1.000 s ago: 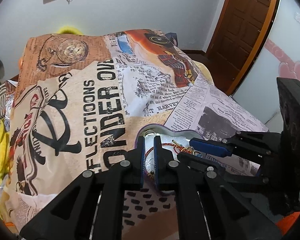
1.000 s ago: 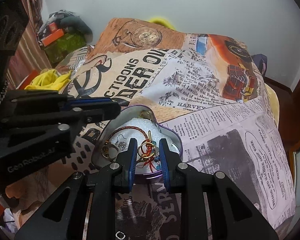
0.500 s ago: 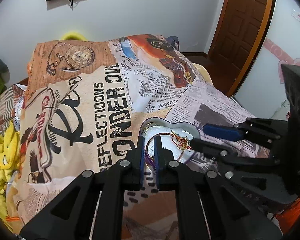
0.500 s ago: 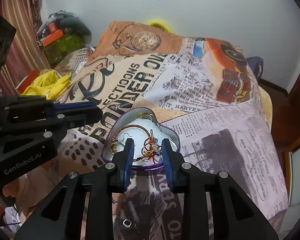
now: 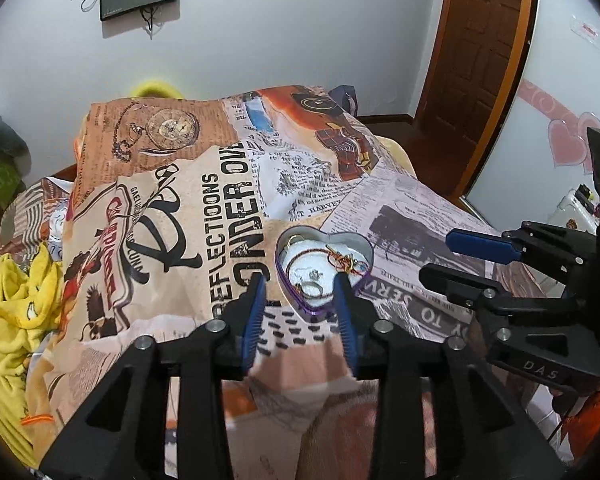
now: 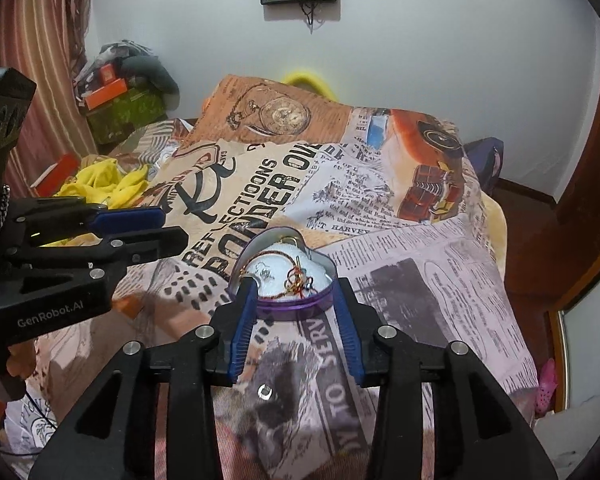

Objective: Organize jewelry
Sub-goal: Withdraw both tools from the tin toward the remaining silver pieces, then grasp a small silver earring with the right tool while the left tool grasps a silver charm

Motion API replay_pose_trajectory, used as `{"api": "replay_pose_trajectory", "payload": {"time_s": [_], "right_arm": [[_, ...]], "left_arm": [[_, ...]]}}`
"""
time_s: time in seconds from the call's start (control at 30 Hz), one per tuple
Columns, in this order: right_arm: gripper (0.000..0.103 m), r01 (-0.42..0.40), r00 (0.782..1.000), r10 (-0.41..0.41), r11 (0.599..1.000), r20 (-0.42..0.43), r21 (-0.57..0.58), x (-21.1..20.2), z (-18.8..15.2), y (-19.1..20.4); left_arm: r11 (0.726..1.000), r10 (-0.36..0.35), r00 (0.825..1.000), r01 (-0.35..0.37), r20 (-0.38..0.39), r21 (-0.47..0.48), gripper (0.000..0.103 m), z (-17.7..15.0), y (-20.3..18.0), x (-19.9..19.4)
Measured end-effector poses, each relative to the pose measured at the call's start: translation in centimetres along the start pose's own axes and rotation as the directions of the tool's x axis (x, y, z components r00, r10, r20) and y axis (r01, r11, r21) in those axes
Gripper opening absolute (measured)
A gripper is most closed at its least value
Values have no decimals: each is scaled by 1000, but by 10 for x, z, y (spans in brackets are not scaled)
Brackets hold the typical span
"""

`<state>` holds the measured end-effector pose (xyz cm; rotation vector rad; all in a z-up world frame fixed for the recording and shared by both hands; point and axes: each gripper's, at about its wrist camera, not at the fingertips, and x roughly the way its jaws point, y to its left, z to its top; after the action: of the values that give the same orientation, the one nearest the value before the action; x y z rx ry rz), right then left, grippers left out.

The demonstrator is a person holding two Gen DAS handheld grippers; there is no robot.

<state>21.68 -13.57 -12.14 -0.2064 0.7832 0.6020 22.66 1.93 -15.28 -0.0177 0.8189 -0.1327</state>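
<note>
On the bed, over a bedspread [image 5: 204,216] printed with old newspaper pages, a pocket watch and an orange vintage car, sits a heart-shaped tin [image 5: 327,307] with a purple rim. Its inside is white, and the jewelry lies loose in it: a thin reddish cord bracelet [image 6: 278,254] curving along the back, a tangle of red thread and gold rings [image 6: 298,280] near the middle, and a gold ring [image 5: 311,289] toward the front edge. The left tool [image 5: 300,276] hangs above the near side of the tin, its jaws partly apart and having just been opening, with nothing between the blue pads. The right tool [image 6: 296,288] also hangs over the tin's near rim; its jaws have likewise just been opening and stand partly apart, gripping nothing. Each tool shows at the edge of the other's view. A yellow cloth [image 5: 8,304] lies crumpled at the bed's left side.
</note>
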Motion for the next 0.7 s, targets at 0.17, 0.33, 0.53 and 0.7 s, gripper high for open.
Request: {"api": "replay_pose_trajectory", "payload": {"time_s": [0.17,0.33,0.53,0.7], "right_arm": [[36,4,999,-3,1000,-32,3,0,-16,1],[36,0,996,0,1000,-89,4,8,-36,1],[36,-6,989,3,1000,-148,-21,24,-57,11],[36,-32,983,25,999,-180,-35,39,-65,16]], "left_arm": [[1000,5,1000,-5,-5,15,38,-12,-4,-8],[1000,-5,999,5,-38,11,38,-28,-6,-4],[1000,-13,997,12,-78,-7,38,-44,-4,6],[1000,-21,995,20,-100,-11,38,-53,-4,16]]}}
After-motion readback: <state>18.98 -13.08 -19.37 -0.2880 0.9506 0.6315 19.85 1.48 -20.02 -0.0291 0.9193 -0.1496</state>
